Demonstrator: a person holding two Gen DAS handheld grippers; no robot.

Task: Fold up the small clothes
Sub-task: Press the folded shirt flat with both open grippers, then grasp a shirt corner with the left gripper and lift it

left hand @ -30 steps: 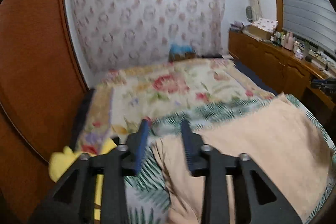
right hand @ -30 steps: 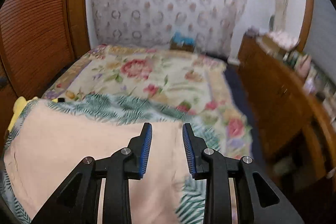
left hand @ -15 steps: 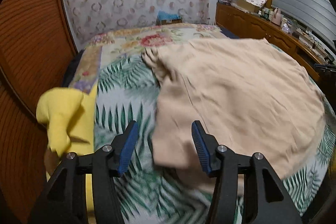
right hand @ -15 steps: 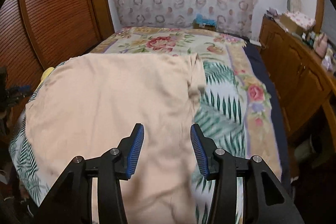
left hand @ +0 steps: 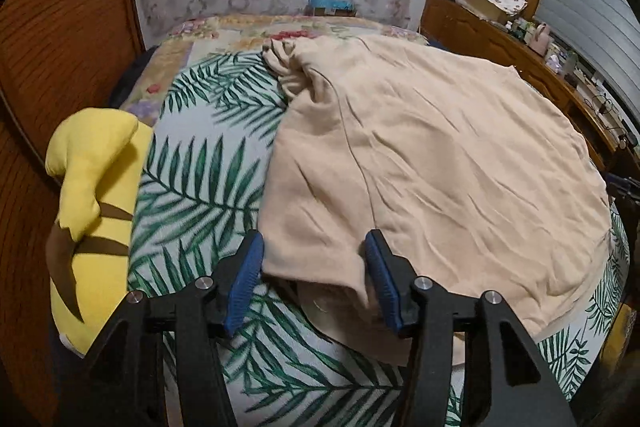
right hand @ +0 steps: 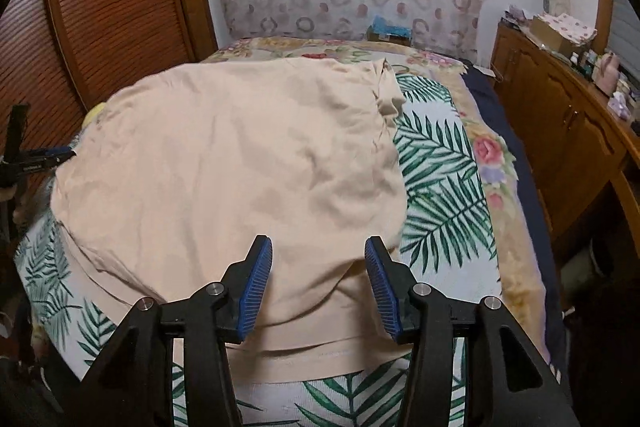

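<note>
While the peach garment [left hand: 432,163] is lying spread and folded over on the palm-leaf sheet [left hand: 200,187] of the bed, both grippers are hanging just above its near edge. The left gripper [left hand: 314,281] is standing with its jaws apart, having just been opening, and the garment's near left corner is lying between them without either blue pad [left hand: 244,279] pressing on it. The right gripper [right hand: 318,285] is likewise standing with its jaws apart after opening, and the folded near edge of the garment [right hand: 240,163] is lying between them, untouched by the pads. In the left wrist view, a bunched sleeve [left hand: 288,67] is sticking out at the garment's far left corner. A yellow plush [left hand: 92,195] with brown stripes is lying at the bed's left edge, apart from the garment. A floral quilt [right hand: 492,155] is showing beyond and beside the sheet. A wooden dresser [right hand: 568,123] is standing along the right wall.
</note>
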